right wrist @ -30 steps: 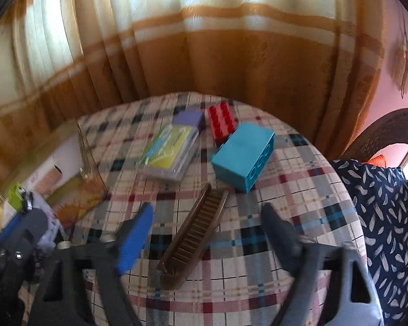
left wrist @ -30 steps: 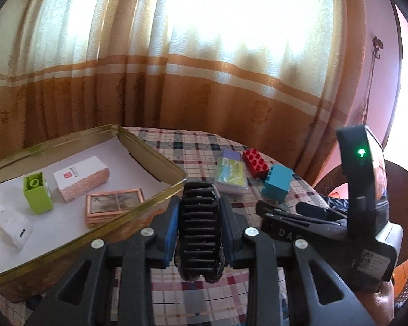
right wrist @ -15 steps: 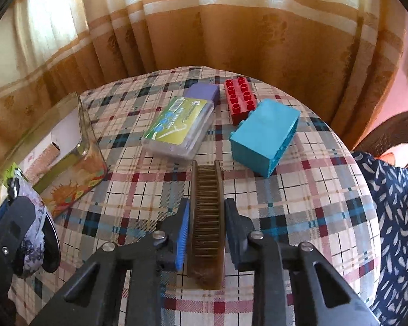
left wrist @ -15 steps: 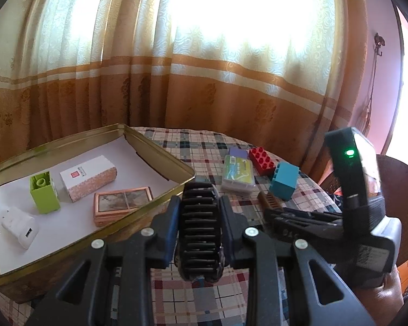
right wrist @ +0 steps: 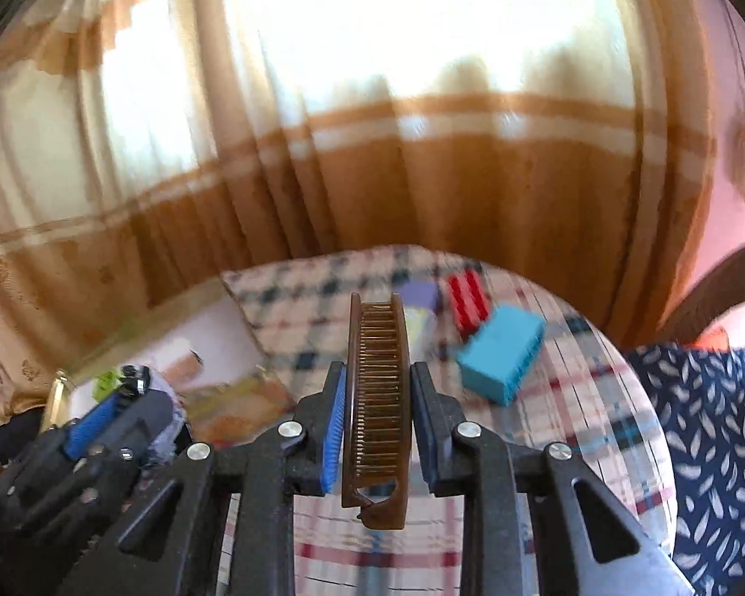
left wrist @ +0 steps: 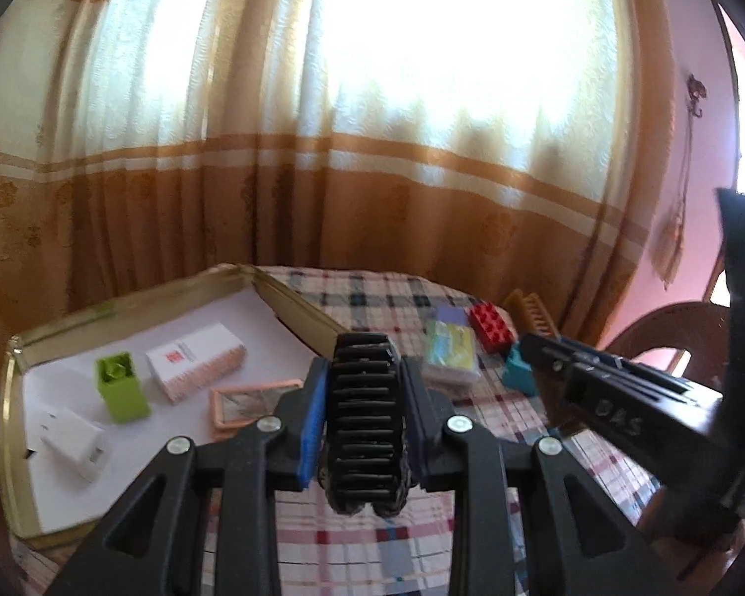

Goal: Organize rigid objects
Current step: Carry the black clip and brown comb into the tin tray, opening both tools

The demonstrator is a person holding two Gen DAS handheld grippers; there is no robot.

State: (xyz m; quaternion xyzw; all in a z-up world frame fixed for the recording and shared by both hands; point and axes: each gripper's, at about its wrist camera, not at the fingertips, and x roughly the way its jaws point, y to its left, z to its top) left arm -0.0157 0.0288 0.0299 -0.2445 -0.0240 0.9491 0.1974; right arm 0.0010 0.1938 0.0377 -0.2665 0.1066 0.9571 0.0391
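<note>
1. Above the checked bench (right wrist: 596, 427), my right gripper (right wrist: 376, 387) has its fingers clamped on a brown comb (right wrist: 377, 397), long, narrow, fine-toothed.
2. My left gripper (left wrist: 365, 407) has its fingers closed on a black ribbed clip (left wrist: 365, 417), beside the gold tin (left wrist: 293, 303).

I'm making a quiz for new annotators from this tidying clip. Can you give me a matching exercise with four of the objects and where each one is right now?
Things:
1. black comb
2. brown comb
3. green block
4. red brick

Places:
A. on the checked tablecloth
B. clamped in the right gripper
C. inside the gold tin
D. clamped in the left gripper

Pairs: 1-D, 2-B, 3-C, 4-A
</note>
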